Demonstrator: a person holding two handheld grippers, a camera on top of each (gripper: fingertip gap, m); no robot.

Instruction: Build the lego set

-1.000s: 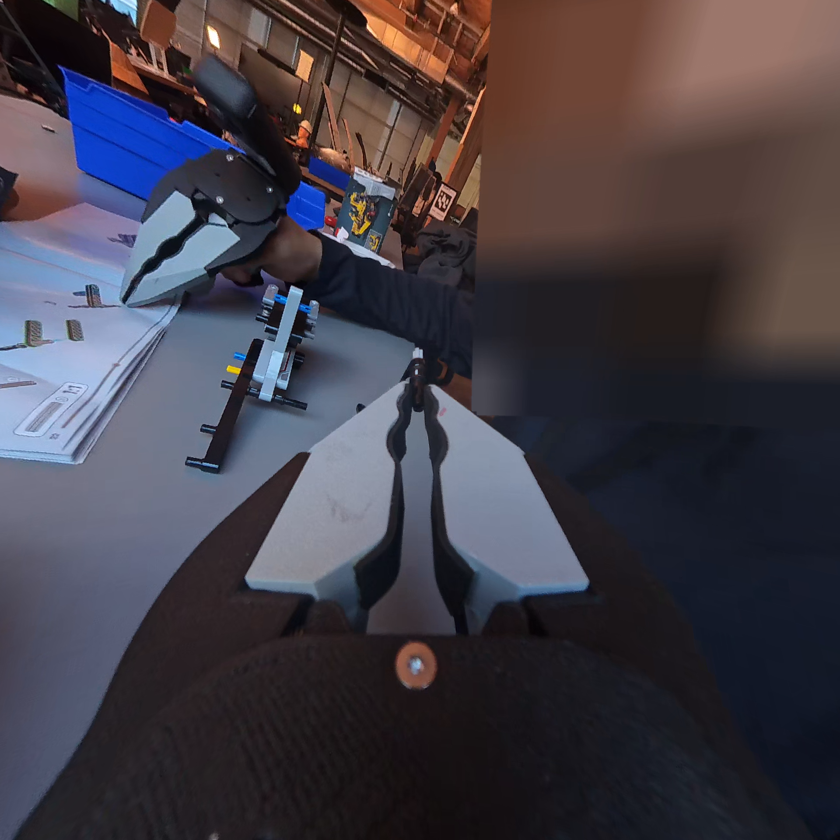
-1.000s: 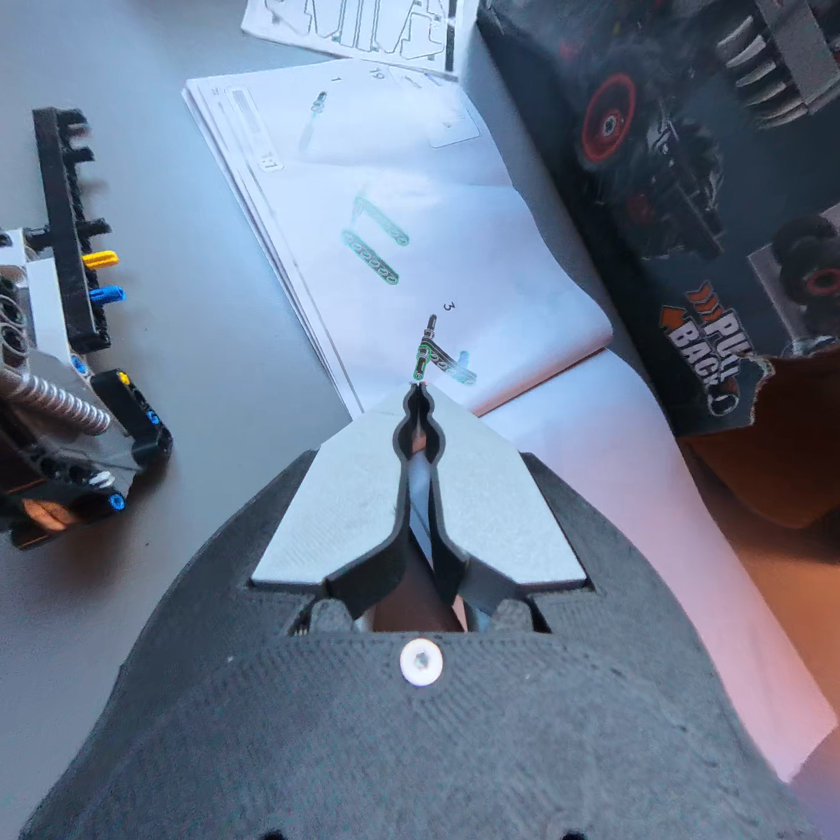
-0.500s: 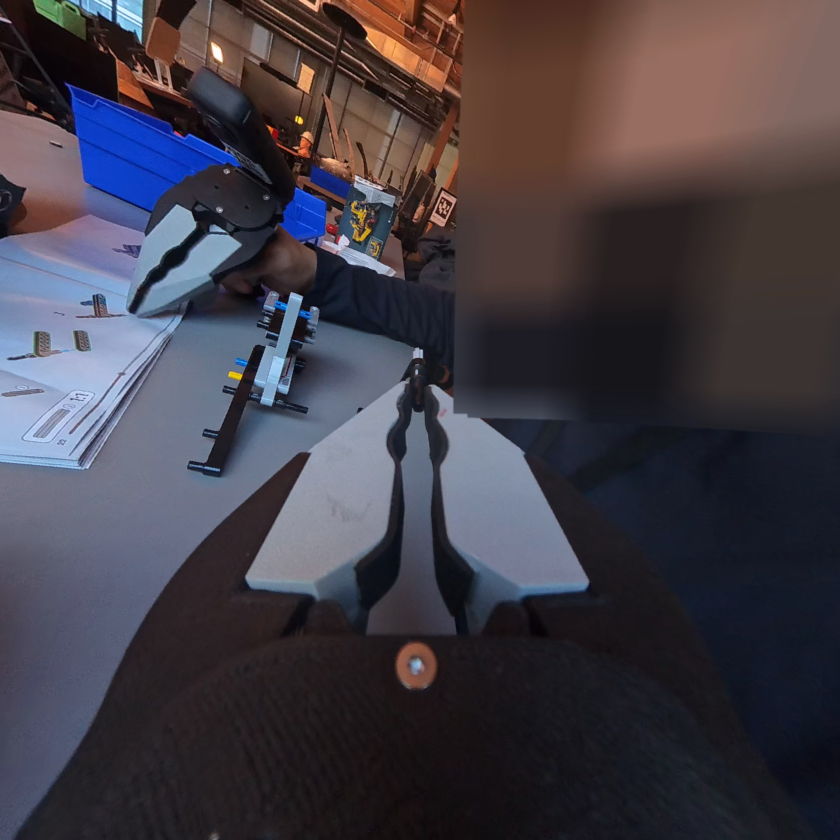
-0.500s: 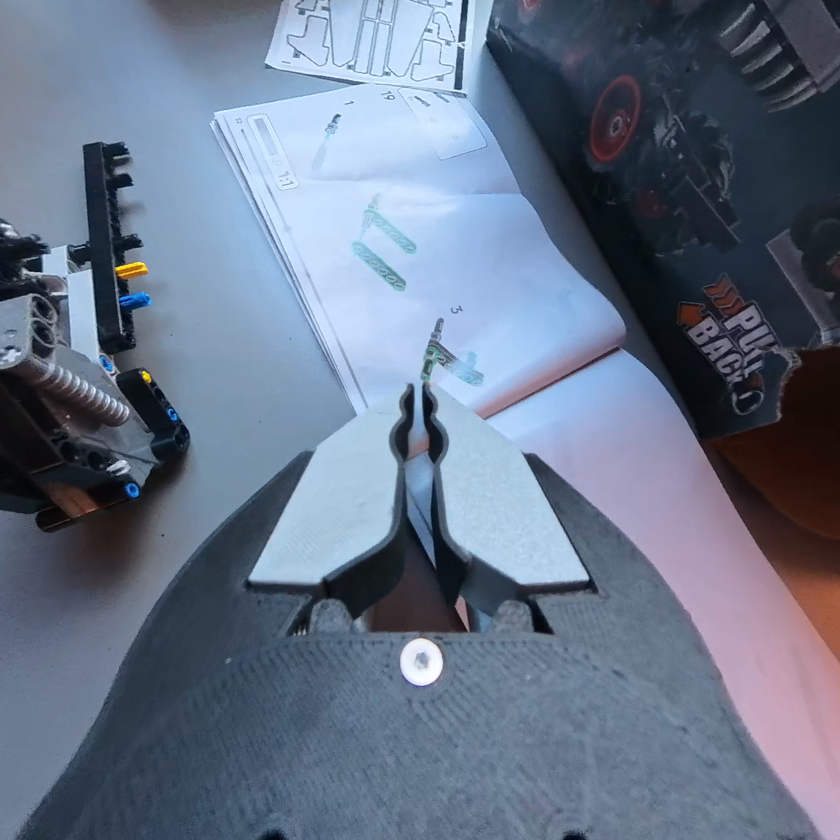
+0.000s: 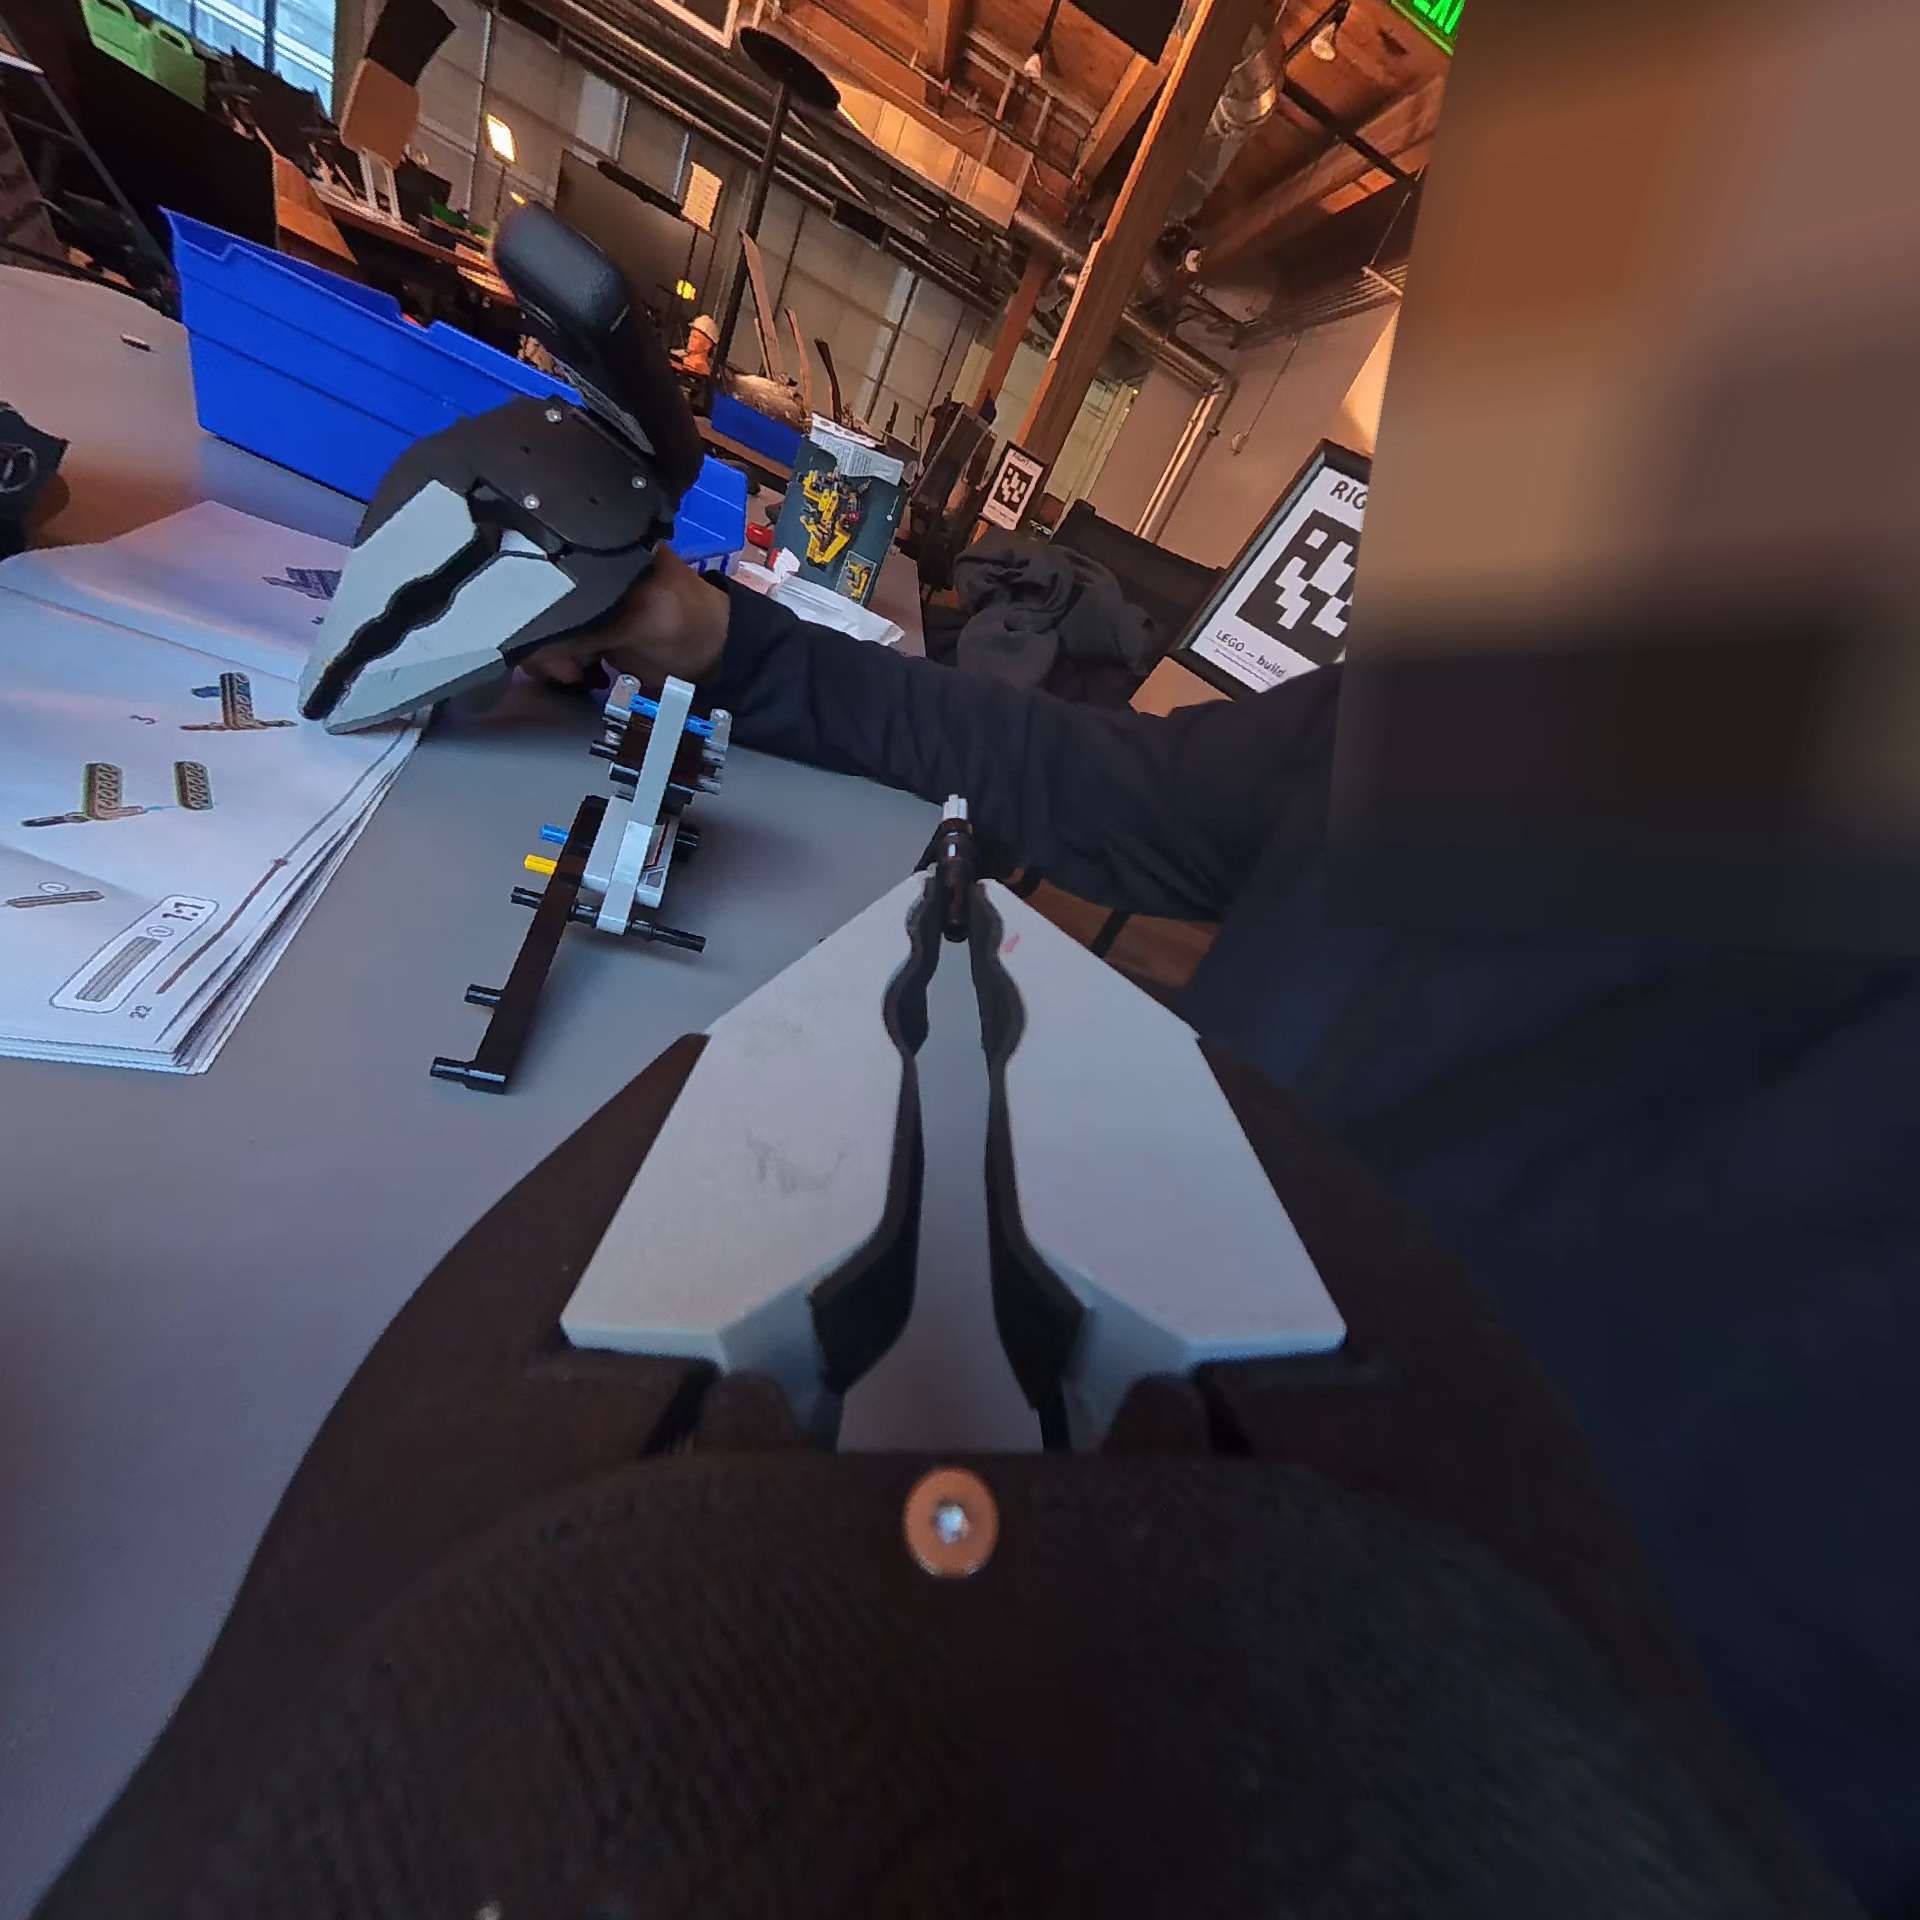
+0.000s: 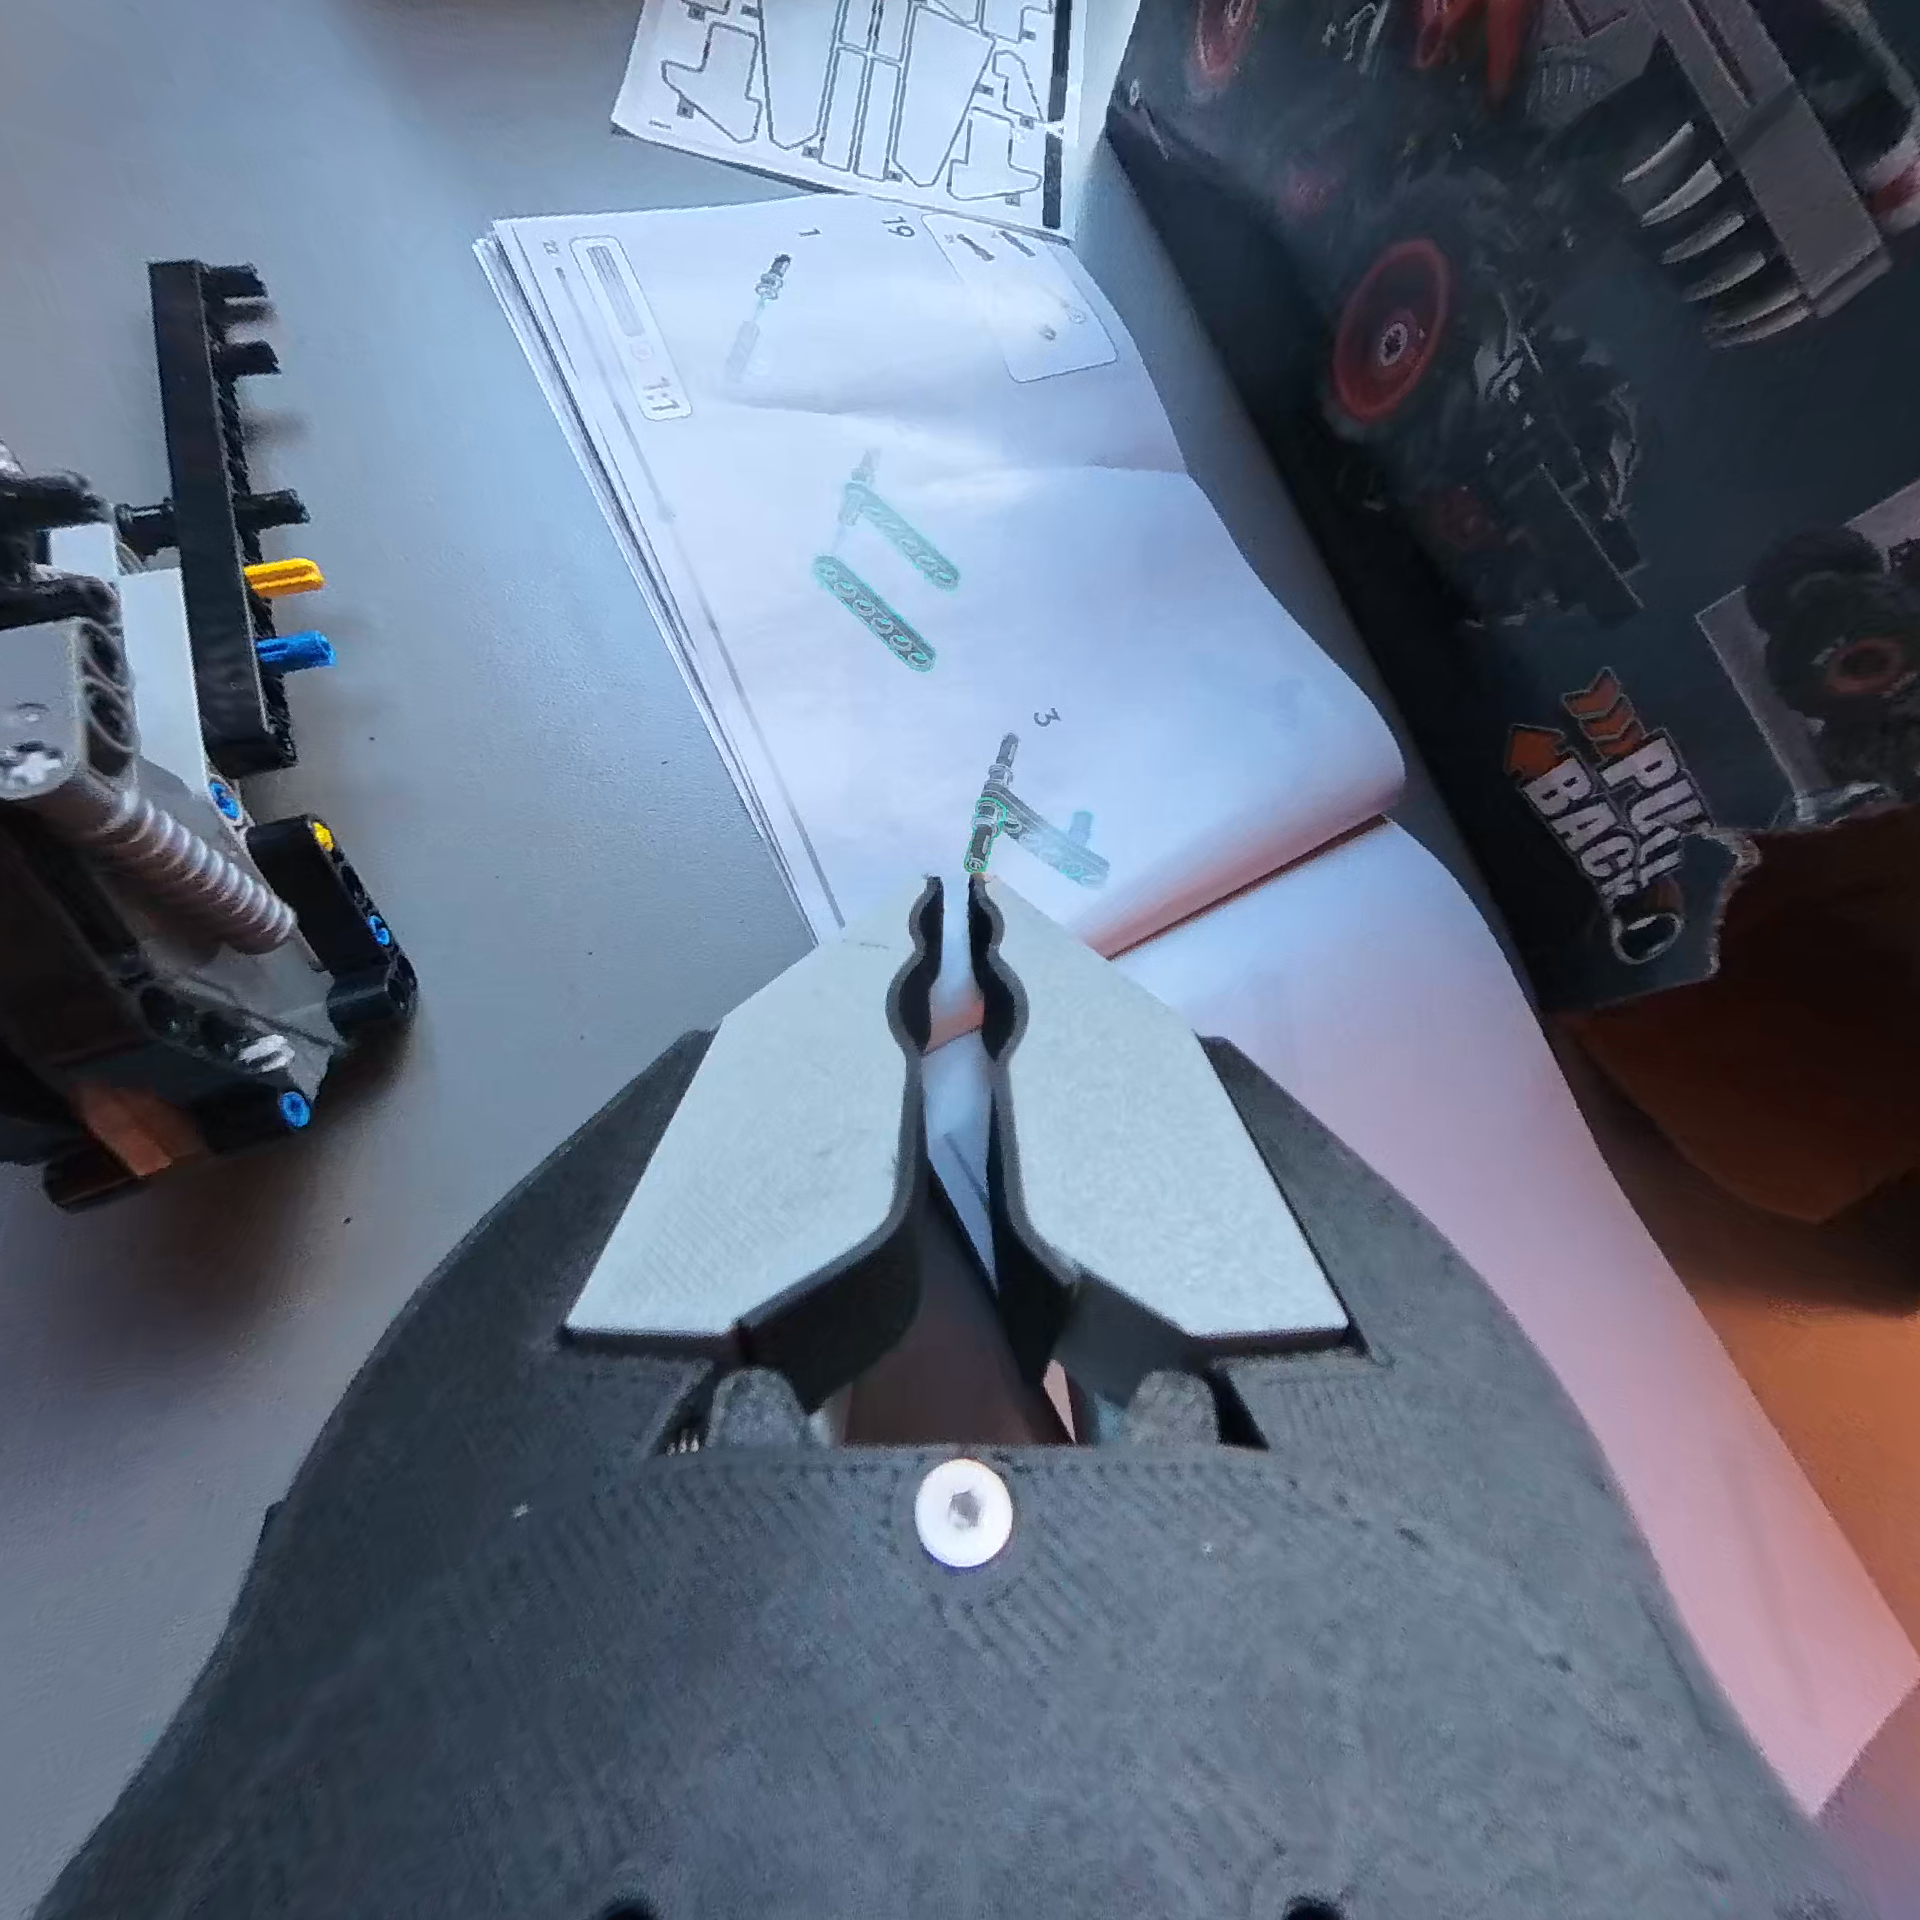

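Note:
My left gripper (image 5: 951, 899) is shut on a small black pin with a white tip (image 5: 953, 836) and holds it above the grey table, near its right edge. The partly built lego frame (image 5: 634, 831), black and grey with blue and yellow pins, lies to its left; it also shows at the left of the right wrist view (image 6: 156, 831). My right gripper (image 6: 956, 891) hovers over the open instruction booklet (image 6: 1039, 520), its tips a narrow gap apart with nothing between them. It also shows in the left wrist view (image 5: 322, 712).
The dark lego set box (image 6: 1558, 416) lies right of the booklet, with a torn opening. A sticker sheet (image 6: 862, 94) lies beyond the booklet. A blue bin (image 5: 312, 384) and another small box (image 5: 836, 520) stand at the table's far side. A sleeved arm (image 5: 987, 748) crosses behind the frame. The grippers' ends are close to 25 centimetres from one another.
My right gripper's tips, touching a second ago, now stand slightly apart, and it has drawn back a little over the booklet. My left gripper still holds the pin in place.

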